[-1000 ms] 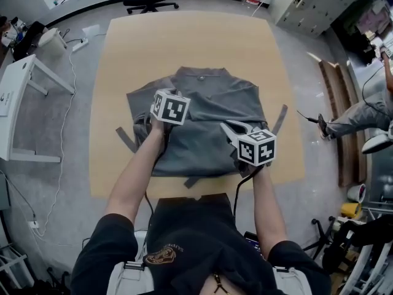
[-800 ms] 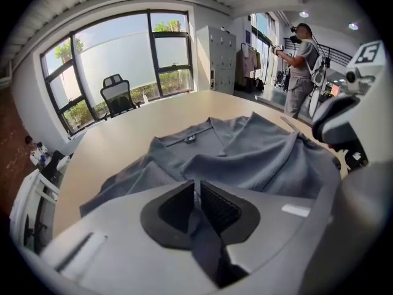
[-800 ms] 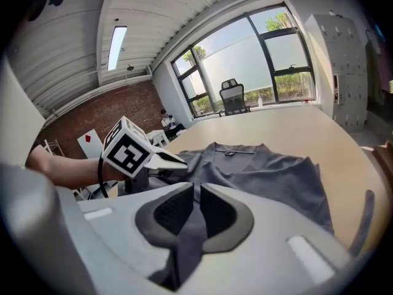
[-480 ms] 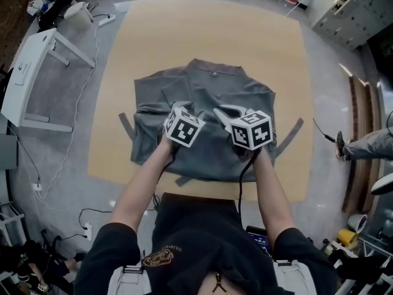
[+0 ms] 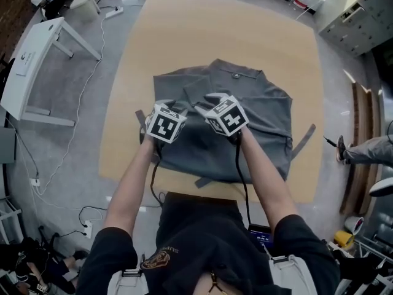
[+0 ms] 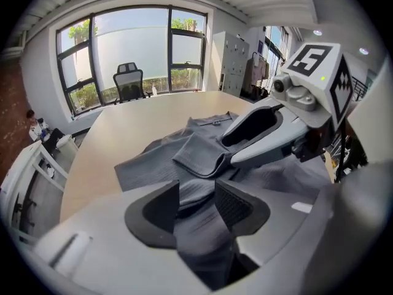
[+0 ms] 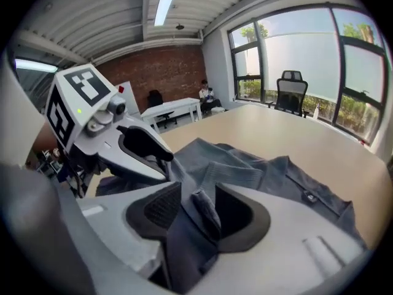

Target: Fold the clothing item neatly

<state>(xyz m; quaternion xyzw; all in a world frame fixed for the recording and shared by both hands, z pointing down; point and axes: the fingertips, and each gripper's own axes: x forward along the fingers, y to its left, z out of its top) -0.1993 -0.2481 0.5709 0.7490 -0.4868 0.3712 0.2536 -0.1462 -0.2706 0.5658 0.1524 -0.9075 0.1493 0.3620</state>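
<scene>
Left gripper view: the left gripper (image 6: 196, 203) has released, its jaws just opened. Slack fabric of the grey shirt (image 6: 202, 155) lies between them, its near part cut off by the gripper body.

Right gripper view: the right gripper (image 7: 198, 209) has jaws just opened, with a loose upright fold between them.

Head view: the shirt lies at the middle of the table (image 5: 215, 35). Both grippers partly hide its rumpled left side. The collar points away; the long axis runs near to far.

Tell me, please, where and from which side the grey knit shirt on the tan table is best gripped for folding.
Likely the right sleeve edge of the grey knit shirt, approached from the right side of the tan table: that half lies spread flat, whereas the left sleeve is already folded inward.
</scene>
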